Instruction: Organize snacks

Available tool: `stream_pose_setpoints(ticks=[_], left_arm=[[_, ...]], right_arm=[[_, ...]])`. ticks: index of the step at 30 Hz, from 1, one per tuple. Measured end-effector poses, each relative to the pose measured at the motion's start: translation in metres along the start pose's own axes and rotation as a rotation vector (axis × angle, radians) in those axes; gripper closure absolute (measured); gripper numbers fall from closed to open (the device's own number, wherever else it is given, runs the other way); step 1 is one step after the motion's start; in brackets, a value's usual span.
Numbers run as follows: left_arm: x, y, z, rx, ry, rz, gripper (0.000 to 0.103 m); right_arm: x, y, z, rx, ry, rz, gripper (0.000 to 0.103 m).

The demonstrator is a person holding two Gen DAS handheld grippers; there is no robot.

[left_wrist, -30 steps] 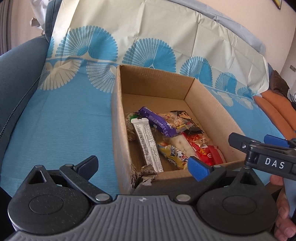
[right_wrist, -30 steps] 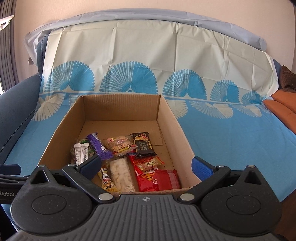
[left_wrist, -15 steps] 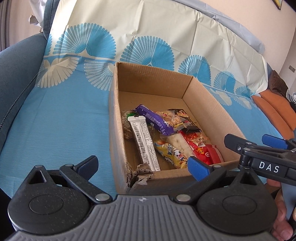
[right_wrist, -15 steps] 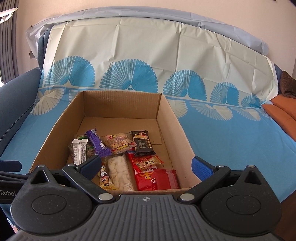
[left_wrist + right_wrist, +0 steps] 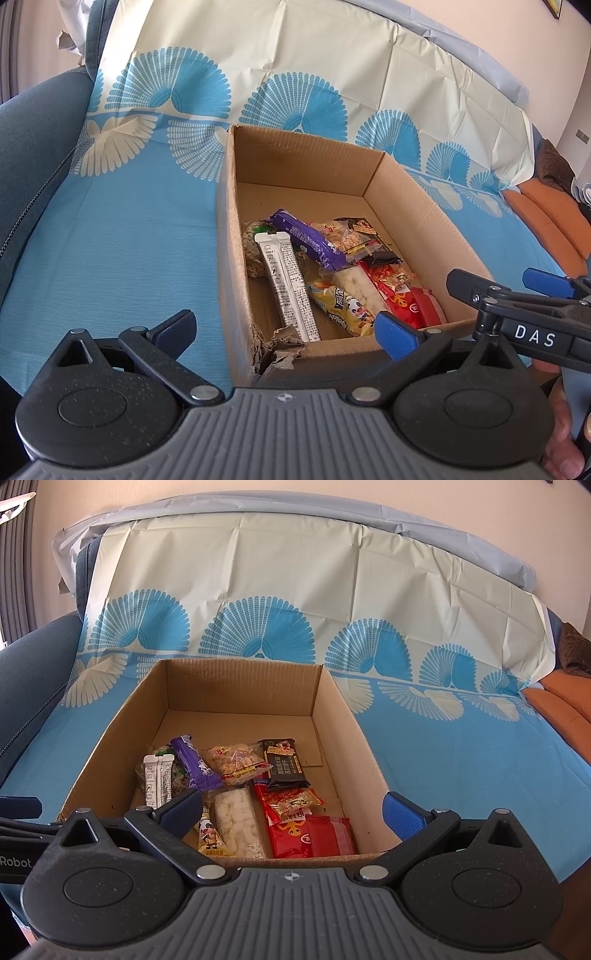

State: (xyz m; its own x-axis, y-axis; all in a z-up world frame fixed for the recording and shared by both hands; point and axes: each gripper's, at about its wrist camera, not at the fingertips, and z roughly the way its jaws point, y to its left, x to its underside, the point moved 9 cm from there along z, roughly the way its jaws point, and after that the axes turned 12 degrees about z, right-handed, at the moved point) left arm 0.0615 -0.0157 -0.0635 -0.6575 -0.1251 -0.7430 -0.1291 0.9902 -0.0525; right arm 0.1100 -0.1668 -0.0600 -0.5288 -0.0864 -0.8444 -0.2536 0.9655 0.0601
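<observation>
On the sofa, over a blue and cream cloth (image 5: 461,760), sat an open cardboard box (image 5: 347,738). All the snacks lay inside it, on the near half of the floor. A white stick pack (image 5: 288,288) lay by the left wall, and a purple bar (image 5: 195,764) was just beside it. A black packet (image 5: 284,764) lay near the middle. A clear bag of white puffs (image 5: 238,823) and a red packet (image 5: 314,836) lay by the near wall, side by side. The near left corner of the box was torn. The left tongs (image 5: 284,328) were spread wide and held nothing. The right tongs (image 5: 291,810) were also spread wide and held nothing. Both hung just before the near wall of the box.
</observation>
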Motion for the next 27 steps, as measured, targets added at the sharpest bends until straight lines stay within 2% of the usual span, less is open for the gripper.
stream_pose_setpoints(ticks=[27], left_arm=[[-0.0007, -0.0014, 0.0011, 0.008, -0.005, 0.003, 0.001]], right_arm=[[0.0013, 0.0023, 0.0039, 0.009, 0.01, -0.008, 0.001]])
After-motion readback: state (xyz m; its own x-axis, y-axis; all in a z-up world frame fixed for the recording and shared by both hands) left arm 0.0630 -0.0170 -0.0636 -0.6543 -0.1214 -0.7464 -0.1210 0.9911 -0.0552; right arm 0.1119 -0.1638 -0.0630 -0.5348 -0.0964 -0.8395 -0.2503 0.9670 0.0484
